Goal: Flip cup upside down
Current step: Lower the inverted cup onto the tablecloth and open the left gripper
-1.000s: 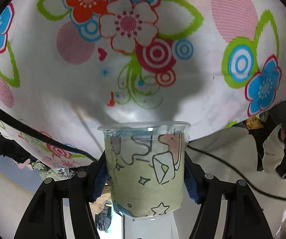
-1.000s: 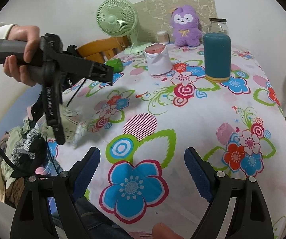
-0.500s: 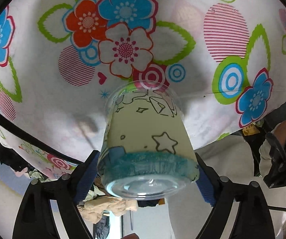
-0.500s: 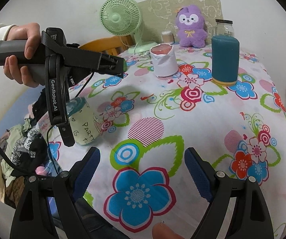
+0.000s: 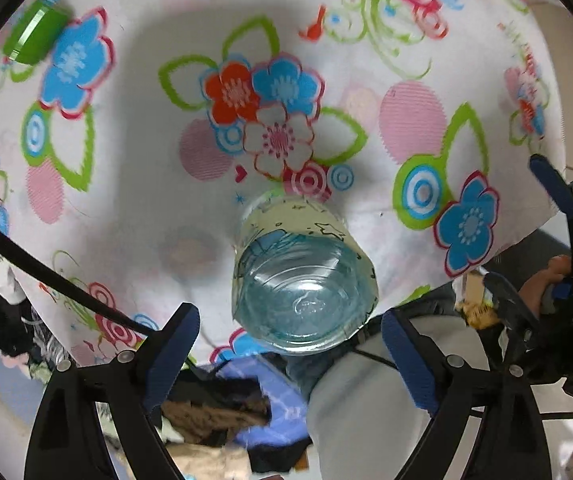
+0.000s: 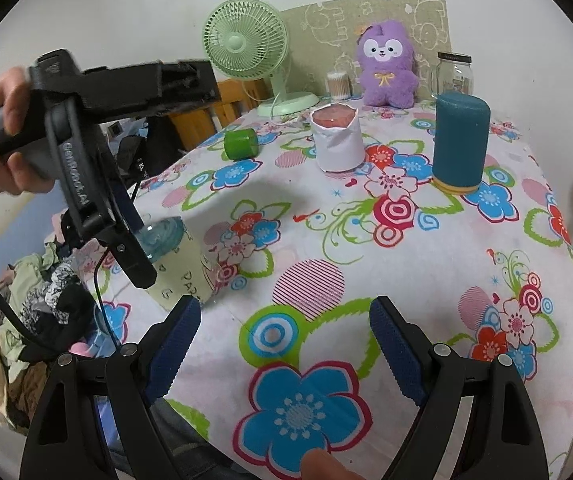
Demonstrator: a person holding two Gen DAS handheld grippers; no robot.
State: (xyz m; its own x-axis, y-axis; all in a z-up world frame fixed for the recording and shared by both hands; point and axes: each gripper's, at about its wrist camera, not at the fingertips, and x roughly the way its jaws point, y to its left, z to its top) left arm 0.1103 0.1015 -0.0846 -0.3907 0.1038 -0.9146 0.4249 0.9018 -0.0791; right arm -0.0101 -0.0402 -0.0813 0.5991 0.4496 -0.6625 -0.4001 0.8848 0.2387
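The clear plastic cup (image 5: pixel 304 276) with a pale green cartoon sleeve stands upside down on the flowered tablecloth (image 5: pixel 146 168) near the table's edge, its blue-tinted base facing up. My left gripper (image 5: pixel 290 344) is open above it, and its blue pads stand apart from the cup on both sides. In the right wrist view the cup (image 6: pixel 174 258) is at the left edge of the table, partly behind the left gripper (image 6: pixel 126 240). My right gripper (image 6: pixel 284 336) is open and empty over the near part of the table.
On the far side stand a green can on its side (image 6: pixel 240 144), a white paper-wrapped cup (image 6: pixel 338 138), a teal cylinder (image 6: pixel 461 146), a green fan (image 6: pixel 246 46), a purple plush (image 6: pixel 386 66) and a glass jar (image 6: pixel 453 74). Clothes are piled left of the table (image 6: pixel 26 300).
The left gripper turned the cup over, set it rim-down on the cloth, opened, and drew back upward. The right gripper has hardly moved.
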